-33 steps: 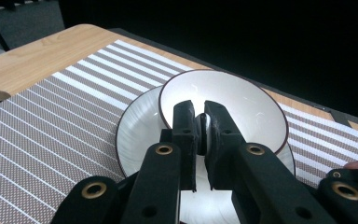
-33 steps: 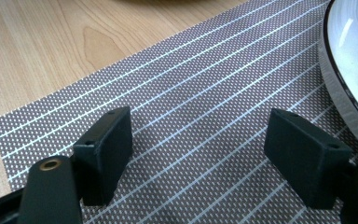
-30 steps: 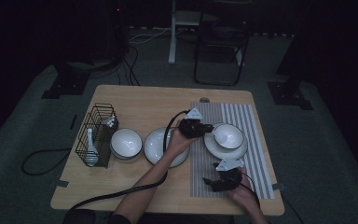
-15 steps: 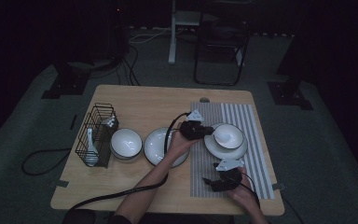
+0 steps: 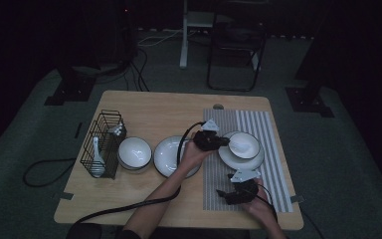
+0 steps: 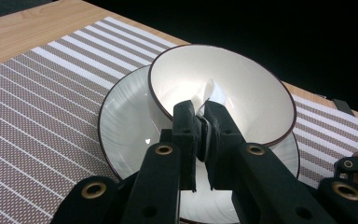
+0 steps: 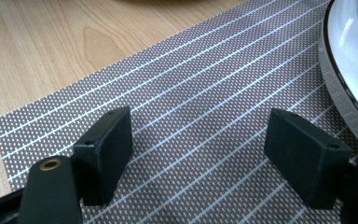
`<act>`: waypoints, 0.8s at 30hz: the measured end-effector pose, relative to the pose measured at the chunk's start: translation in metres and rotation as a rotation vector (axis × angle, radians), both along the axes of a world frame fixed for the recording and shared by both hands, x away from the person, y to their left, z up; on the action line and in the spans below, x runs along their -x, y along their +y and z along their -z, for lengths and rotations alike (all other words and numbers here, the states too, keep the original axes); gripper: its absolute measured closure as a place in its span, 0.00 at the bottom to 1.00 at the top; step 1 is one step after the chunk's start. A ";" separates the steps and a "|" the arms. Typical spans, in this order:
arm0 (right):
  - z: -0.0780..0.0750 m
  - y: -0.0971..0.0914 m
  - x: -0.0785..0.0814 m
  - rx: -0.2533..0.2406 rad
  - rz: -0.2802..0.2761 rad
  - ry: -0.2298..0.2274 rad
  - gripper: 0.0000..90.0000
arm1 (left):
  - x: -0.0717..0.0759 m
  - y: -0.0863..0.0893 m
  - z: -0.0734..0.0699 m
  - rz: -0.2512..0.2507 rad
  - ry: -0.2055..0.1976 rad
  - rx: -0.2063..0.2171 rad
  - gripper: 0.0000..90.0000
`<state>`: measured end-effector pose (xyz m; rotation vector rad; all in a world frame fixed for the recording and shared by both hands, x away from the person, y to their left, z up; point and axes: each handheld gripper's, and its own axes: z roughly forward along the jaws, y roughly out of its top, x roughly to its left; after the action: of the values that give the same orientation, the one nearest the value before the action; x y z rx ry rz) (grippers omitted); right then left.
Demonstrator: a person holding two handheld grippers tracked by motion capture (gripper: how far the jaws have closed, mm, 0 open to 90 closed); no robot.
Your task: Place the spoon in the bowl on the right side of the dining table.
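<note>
The left gripper (image 6: 199, 119) has its black fingers (image 6: 184, 122) pinched tight on the handle of a white ceramic spoon (image 6: 209, 93), whose glossy scoop hangs inside a round, smooth bowl (image 6: 256, 100) with a thin dark rim. That bowl sits on a wide, shallow plate (image 6: 121, 119) of the same glazed white ware, and the plate rests on a woven placemat (image 6: 42, 98) of brown mesh crossed by pale stripes, laid on the right half of the light wooden desk (image 5: 149, 107).

The right gripper (image 7: 200, 154) hovers low over the near part of the placemat, its blocky matte fingers (image 7: 109, 149) spread wide with nothing between them.

Counting crockery: two bowls, the second (image 5: 134, 152) standing bare on the desk at the left; two plates, the other (image 5: 169, 154) beside that bowl. A black wire basket (image 5: 102, 144), boxy and open-meshed, stands at the far left with one more white spoon (image 5: 96, 159) leaning in it, so two spoons in all.
</note>
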<state>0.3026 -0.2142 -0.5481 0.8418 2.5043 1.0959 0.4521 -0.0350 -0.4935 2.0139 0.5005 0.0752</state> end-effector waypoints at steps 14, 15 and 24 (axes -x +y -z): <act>0.000 0.000 0.000 -0.001 0.001 0.001 0.26 | -0.001 -0.002 0.004 -0.001 0.009 -0.009 0.93; 0.000 0.000 0.000 0.000 0.001 0.001 0.26 | -0.001 -0.002 0.004 -0.002 0.009 -0.009 0.93; 0.000 0.000 0.000 0.000 0.000 0.001 0.26 | -0.001 -0.002 0.004 -0.005 0.016 -0.013 0.93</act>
<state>0.3026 -0.2142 -0.5481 0.8434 2.5048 1.0962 0.4533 -0.0369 -0.4974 2.0271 0.5160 0.0657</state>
